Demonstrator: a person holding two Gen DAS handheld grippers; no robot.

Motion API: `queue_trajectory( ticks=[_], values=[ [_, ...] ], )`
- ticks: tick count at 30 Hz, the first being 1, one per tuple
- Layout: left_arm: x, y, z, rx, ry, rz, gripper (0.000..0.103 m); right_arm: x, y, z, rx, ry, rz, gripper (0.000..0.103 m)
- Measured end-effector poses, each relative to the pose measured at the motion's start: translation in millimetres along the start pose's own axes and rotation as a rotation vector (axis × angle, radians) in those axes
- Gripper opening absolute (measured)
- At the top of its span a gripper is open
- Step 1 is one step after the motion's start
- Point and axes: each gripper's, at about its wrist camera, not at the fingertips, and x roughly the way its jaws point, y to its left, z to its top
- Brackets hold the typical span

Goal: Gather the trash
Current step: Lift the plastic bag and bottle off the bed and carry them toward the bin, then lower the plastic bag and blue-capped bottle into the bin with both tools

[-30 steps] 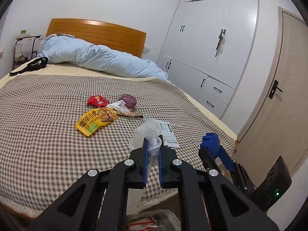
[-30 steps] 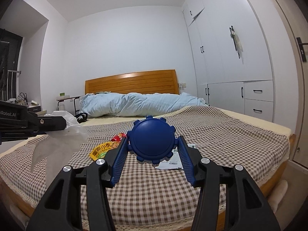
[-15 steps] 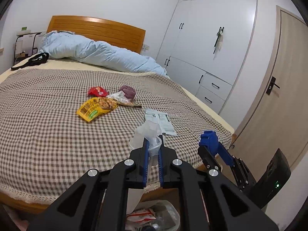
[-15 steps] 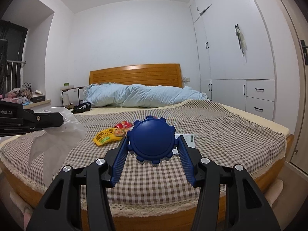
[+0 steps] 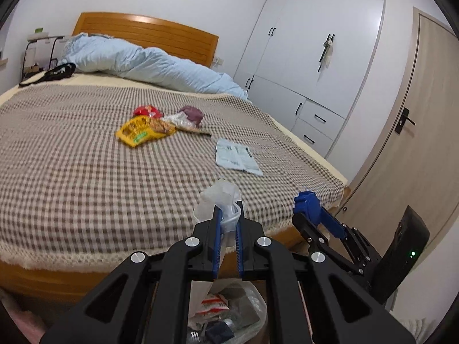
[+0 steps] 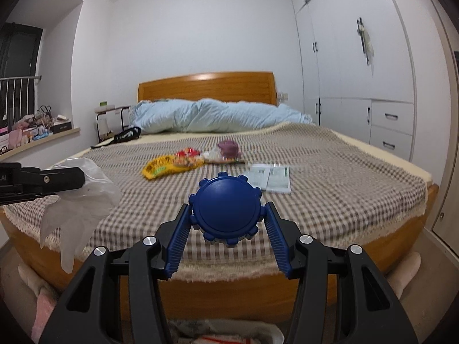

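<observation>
- My left gripper [image 5: 228,218] has its jaws pressed nearly together, pinching the rim of a thin clear plastic bag [image 5: 221,197]; the bag's body hangs below it, and wrappers show inside it at the bottom of the left wrist view.
- My right gripper [image 6: 228,218] clamps a round blue cap [image 6: 226,212] with a notched edge between its 2 blue pads.
- Both grippers sit in front of the foot of the bed [image 5: 71,172], facing the headboard.
- On the checked cover lie a yellow snack packet [image 5: 143,133], a red wrapper [image 5: 146,111], a purple crumpled item [image 5: 191,113] and a flat white printed packet [image 5: 236,157], well apart from either gripper.
</observation>
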Motion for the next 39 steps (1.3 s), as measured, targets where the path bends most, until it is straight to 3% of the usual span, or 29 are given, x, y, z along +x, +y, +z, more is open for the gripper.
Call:
queue_trajectory(
  ticks=[12, 27, 39],
  values=[
    [25, 17, -50, -0.033, 0.114, 0.005, 0.006, 11, 2, -46, -0.015, 0.157, 0.015, 0.051],
    [50, 32, -73, -0.078, 0.181, 0.02, 0.006, 24, -4, -64, -0.032, 0.258, 0.016, 0.051],
    [99, 36, -117, -0.104, 0.325, -0.018, 0.006, 49, -21, -121, 0.0, 0.453, 0.015, 0.051]
  ],
)
